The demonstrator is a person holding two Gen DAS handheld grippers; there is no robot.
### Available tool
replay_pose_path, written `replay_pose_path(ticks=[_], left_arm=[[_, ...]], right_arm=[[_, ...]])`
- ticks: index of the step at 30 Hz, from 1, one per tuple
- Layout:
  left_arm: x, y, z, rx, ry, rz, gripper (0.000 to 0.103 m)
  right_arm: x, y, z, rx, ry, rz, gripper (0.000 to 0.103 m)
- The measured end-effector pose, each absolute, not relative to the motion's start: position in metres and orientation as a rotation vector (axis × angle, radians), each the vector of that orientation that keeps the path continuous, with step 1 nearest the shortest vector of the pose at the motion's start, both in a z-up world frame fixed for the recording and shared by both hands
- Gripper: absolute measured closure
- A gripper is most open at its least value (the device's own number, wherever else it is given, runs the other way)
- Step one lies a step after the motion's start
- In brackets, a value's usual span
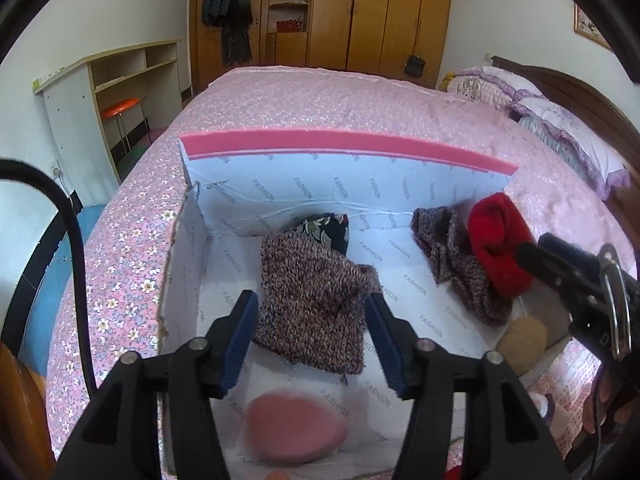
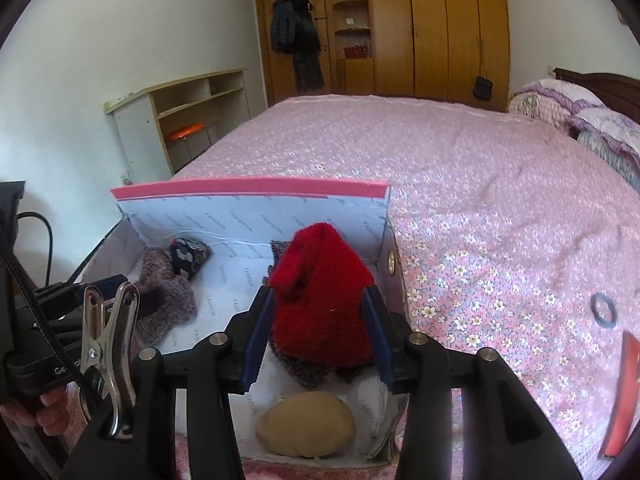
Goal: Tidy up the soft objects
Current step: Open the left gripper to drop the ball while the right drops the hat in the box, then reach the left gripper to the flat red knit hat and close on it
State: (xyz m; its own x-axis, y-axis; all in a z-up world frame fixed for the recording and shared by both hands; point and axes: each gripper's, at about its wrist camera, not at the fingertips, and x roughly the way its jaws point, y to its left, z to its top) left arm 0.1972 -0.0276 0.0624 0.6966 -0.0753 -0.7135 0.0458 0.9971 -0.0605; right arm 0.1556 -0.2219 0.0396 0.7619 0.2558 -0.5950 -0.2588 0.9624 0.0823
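Your left gripper [image 1: 310, 320] hangs over the open box [image 1: 348, 184], its blue pads spread wide on either side of the speckled knit piece [image 1: 312, 300] without touching it, so that claw is released. The knit piece lies on the box floor, its far edge overlapping a dark patterned cloth [image 1: 328, 230] tucked against the back wall. Close under your left gripper sits a blurred pink egg-shaped sponge [image 1: 294, 428], also inside the box.

Over on your right, the gripper [image 2: 318, 328] has the red fluffy cloth [image 2: 320, 292] between its pads. Both pads press against the red cloth's sides and it stands up above the box floor, so you are grasping it. Beneath it lies a second speckled knit piece [image 2: 304, 372], and from the left camera the red cloth touches that knit along its right side. A tan egg-shaped sponge [image 2: 306, 426] rests at the near right corner of the box.

The box stands on the pink flowered bedspread [image 2: 480, 200], pink-edged lid upright at the back. A dark ring [image 2: 604, 309] lies on the bedspread well to the right.
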Motion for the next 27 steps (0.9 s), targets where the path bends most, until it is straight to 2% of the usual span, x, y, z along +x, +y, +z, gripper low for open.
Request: replay_pose_path(ticks=[6, 27], left_arm=[[0.185, -0.025, 0.074, -0.039, 0.774, -0.073, 0.036], [0.121, -0.028, 0.105, -0.04, 0.743, -0.136, 0.035]], right_arm=[[0.144, -0.221, 0.049, -0.003, 0.619, 0.289, 0.052], [0.062, -0.237, 0.068, 0.045, 0.589, 0.34, 0.051]])
